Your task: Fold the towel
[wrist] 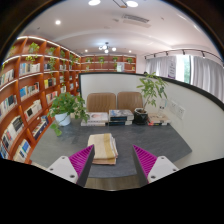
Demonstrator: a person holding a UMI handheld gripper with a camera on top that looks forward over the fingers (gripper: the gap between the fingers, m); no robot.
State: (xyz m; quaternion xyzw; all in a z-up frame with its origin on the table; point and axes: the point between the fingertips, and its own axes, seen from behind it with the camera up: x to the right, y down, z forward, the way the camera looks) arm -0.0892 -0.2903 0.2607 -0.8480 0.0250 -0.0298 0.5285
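A beige towel (102, 147) lies folded into a small thick rectangle on the dark grey table (150, 138), just ahead of the fingers and nearer the left one. My gripper (113, 163) is open, its two fingers with magenta pads (81, 160) spread wide above the table's near edge. Nothing is between the fingers, and they do not touch the towel.
Beyond the table stand a tan sofa (113, 103), a low table with items (120, 117), two large potted plants (68, 106) and bookshelves (25, 95) along the left wall. Curtained windows (190, 70) are at the right.
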